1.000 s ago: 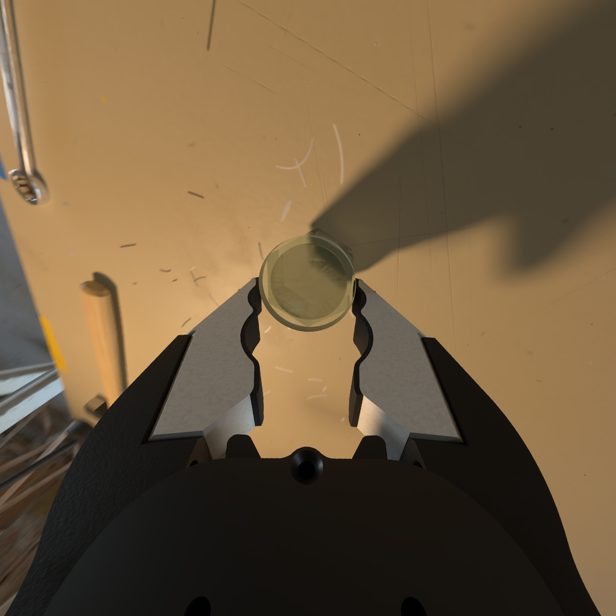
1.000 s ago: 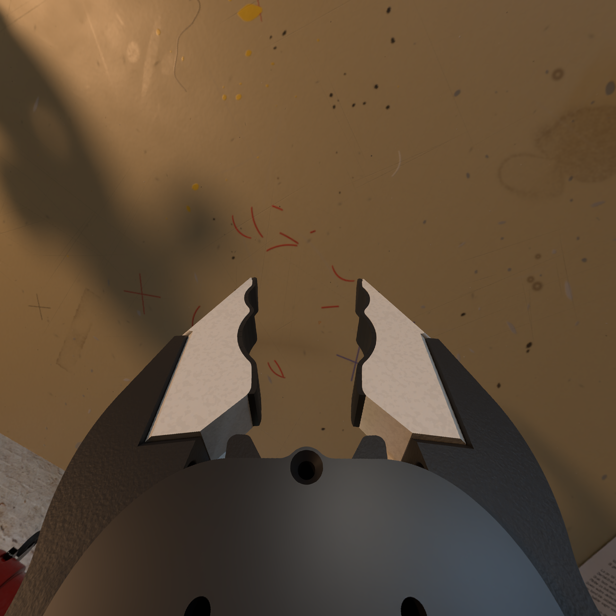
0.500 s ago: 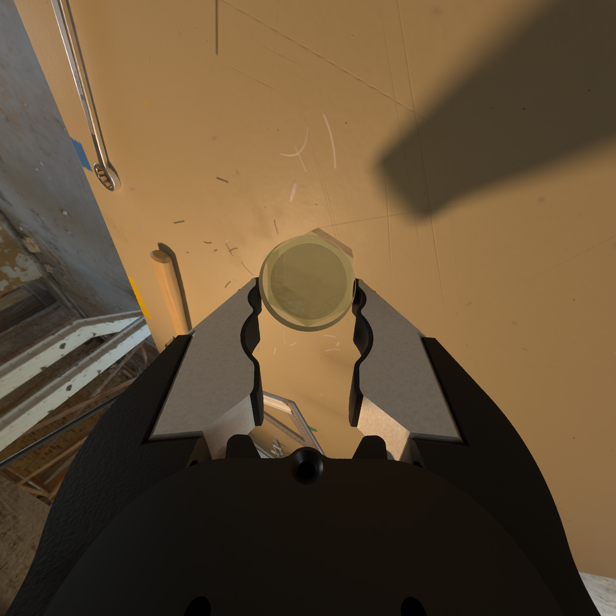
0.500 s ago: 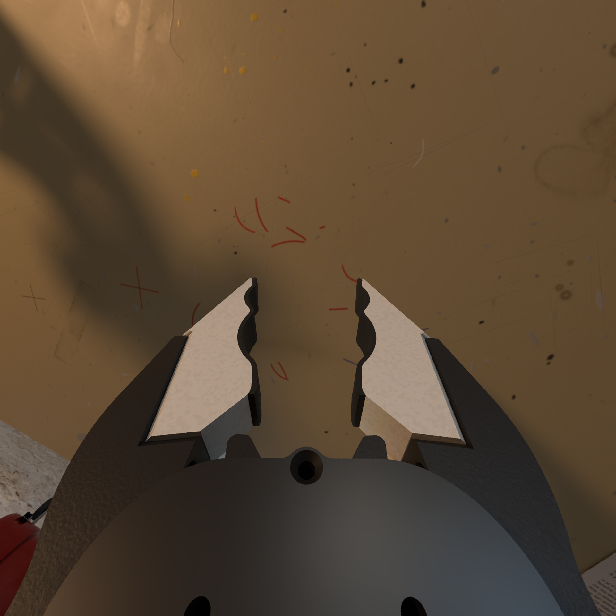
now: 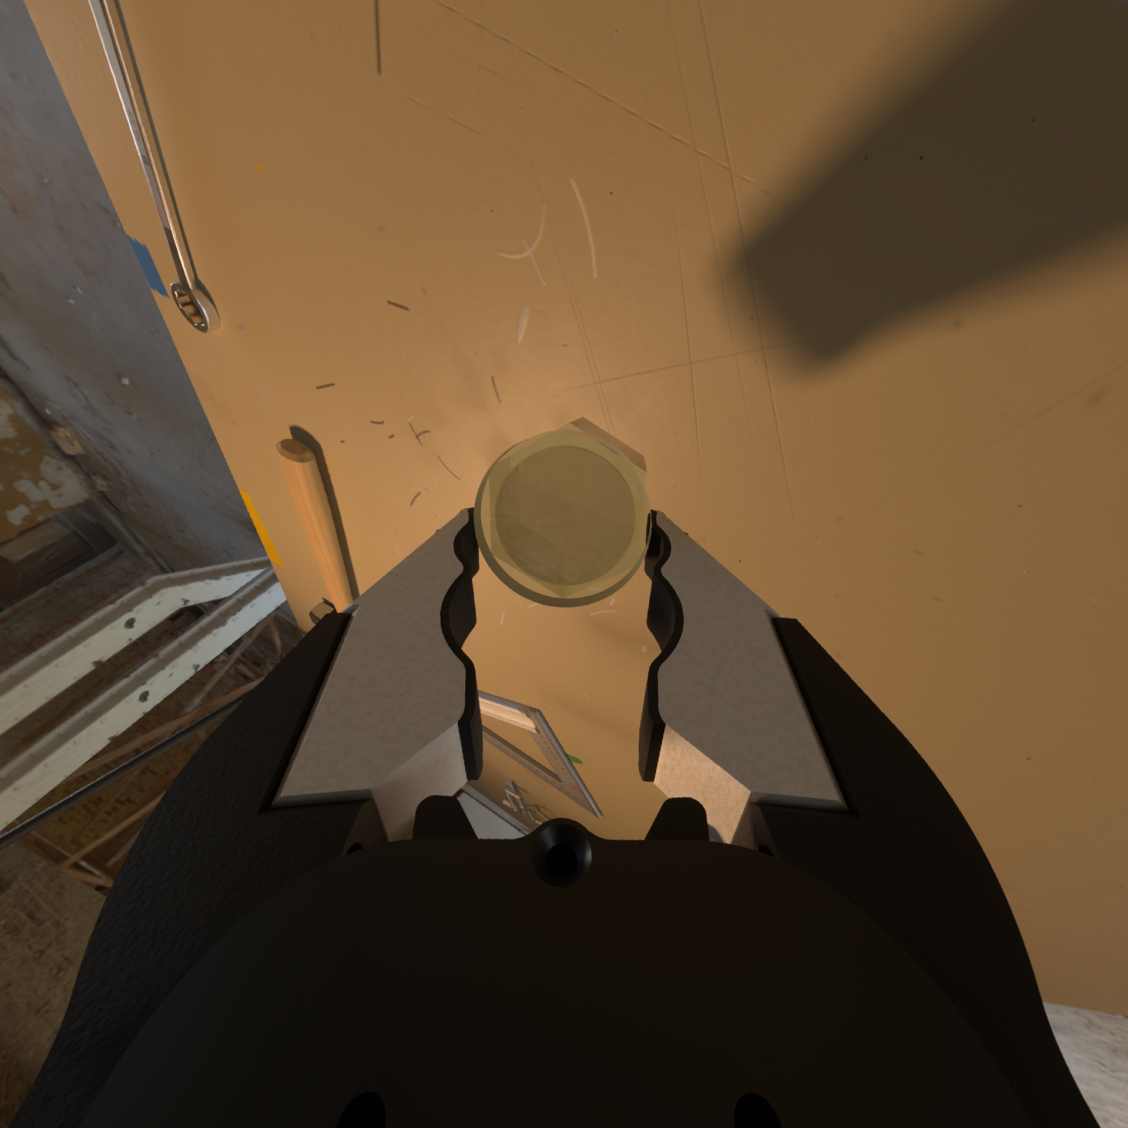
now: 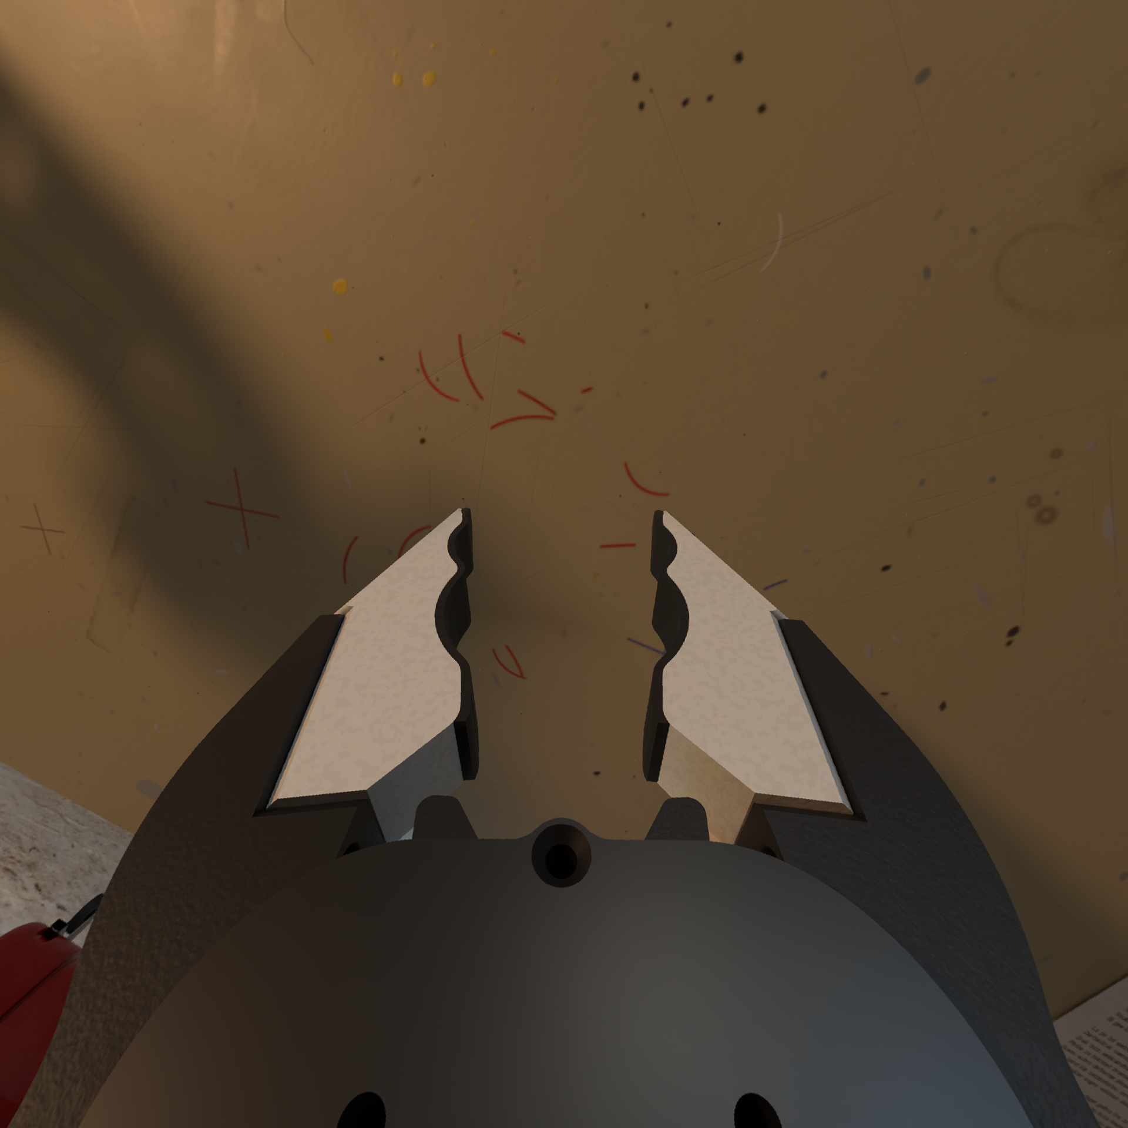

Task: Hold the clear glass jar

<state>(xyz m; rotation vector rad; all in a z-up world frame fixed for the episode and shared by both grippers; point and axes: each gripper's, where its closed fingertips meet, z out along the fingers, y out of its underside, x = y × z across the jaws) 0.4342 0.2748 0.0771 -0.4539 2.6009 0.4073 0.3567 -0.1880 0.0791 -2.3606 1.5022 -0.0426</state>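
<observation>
Since the earlier frames the workbench (image 5: 793, 671) has dropped farther below my left claw (image 5: 561, 525), and more of the room past its edge is visible at 9 o'clock; the clear glass jar (image 5: 561, 519) has kept its place between my fingertips. I pinch it at the tips only: the dark pad of each finger (image 5: 461, 549) touches the round rim, one at the 9 o'clock side and one at the 3 o'clock side of the jar. I look down into its mouth, and the angular base shows through the glass toward 1 o'clock. The jar hangs clear of the tan bench top.

On the bench, a steel combination wrench (image 5: 152, 171) lies toward 10 o'clock, with its ring end nearest to me. A wooden handle (image 5: 314, 525) lies at 9 o'clock, just beside my left finger in the view. Under the claw, in the gap between the fingers at 6 o'clock, a metal square ruler (image 5: 537, 751) is visible. A broad shadow (image 5: 915, 244) falls across the bench at 2 o'clock.

My right claw (image 6: 561, 519) hangs spread wide above a stained part of the bench (image 6: 793, 183) with red pen marks (image 6: 519, 415), and nothing is between its fingers. A red object (image 6: 30, 989) shows at 8 o'clock and a printed page (image 6: 1099, 1050) at 4 o'clock.
</observation>
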